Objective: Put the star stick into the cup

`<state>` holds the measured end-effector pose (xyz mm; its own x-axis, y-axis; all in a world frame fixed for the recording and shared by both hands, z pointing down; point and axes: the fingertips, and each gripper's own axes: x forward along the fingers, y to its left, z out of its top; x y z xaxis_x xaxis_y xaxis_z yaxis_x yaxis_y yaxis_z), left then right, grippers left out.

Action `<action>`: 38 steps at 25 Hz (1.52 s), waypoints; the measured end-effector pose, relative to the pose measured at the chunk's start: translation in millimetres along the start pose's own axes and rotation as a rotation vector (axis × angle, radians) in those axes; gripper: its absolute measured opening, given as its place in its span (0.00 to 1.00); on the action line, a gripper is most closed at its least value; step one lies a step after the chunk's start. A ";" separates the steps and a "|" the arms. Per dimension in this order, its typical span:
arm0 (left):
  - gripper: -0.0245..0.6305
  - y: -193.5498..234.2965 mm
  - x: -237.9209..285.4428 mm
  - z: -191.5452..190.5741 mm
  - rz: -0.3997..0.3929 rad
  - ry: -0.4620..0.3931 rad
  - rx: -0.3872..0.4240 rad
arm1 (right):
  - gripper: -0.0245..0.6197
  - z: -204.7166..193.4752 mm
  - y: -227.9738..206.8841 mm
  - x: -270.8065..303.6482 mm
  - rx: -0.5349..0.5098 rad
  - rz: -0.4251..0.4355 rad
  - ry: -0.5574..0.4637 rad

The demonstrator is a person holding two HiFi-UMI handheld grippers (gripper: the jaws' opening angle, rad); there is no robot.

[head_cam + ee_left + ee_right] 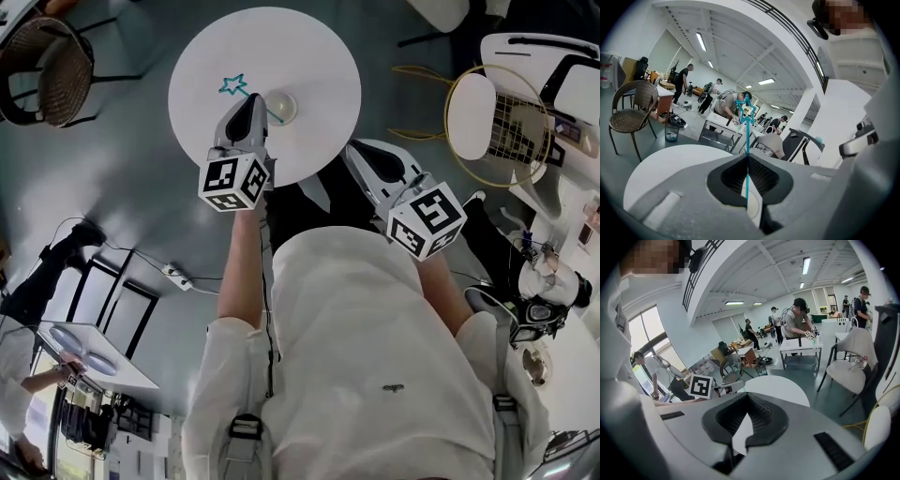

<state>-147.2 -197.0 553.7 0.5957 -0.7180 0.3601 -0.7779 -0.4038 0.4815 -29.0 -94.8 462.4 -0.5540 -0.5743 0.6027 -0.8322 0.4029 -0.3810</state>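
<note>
Grey flooring is surrounding a round white worktop [314,56], which is sitting at twelve o'clock in the head view, with a busy open workshop showing behind it in both gripper views.

The left hand-held gripper [251,105] is reaching over the worktop and clamping the thin teal star stick [746,123] between its closed jaws. The stem is running straight up out of the pinch and the star is standing at twelve o'clock above it. Gripping low on the stem is probably leaving the short lower end free to drop into the cup [281,106], while the star is staying clear at the top. The cup is standing on the worktop just at three o'clock of this gripper's tip, so the stick is hanging beside the cup, not yet inside it (whether the lower end is already over the rim I cannot tell).

The right hand-held gripper [364,155] is waiting at about four o'clock of the cup, off the worktop's edge and near the person's body. Its jaws are meeting at the tips with nothing between them, likely being kept back because one hand is enough for this job.

Counting: one star stick, one cup, one worktop, two hand-held grippers. Two chairs are flanking the worktop, a woven chair [47,66] at ten o'clock and a white chair [473,117] at three o'clock.
</note>
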 end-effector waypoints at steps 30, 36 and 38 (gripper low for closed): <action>0.06 12.6 21.3 -49.0 0.035 0.053 0.042 | 0.05 -27.0 -19.6 -9.0 0.044 -0.005 0.040; 0.06 14.6 22.8 -53.3 0.041 0.075 0.056 | 0.05 -25.4 -20.1 -6.6 0.051 0.003 0.035; 0.06 15.7 22.8 -55.3 0.044 0.080 0.059 | 0.05 -25.9 -20.8 -6.6 0.053 0.004 0.035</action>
<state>-134.8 -188.3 613.7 0.5729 -0.6889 0.4441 -0.8127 -0.4070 0.4169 -7.4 -80.9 484.5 -0.5565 -0.5476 0.6248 -0.8308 0.3660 -0.4192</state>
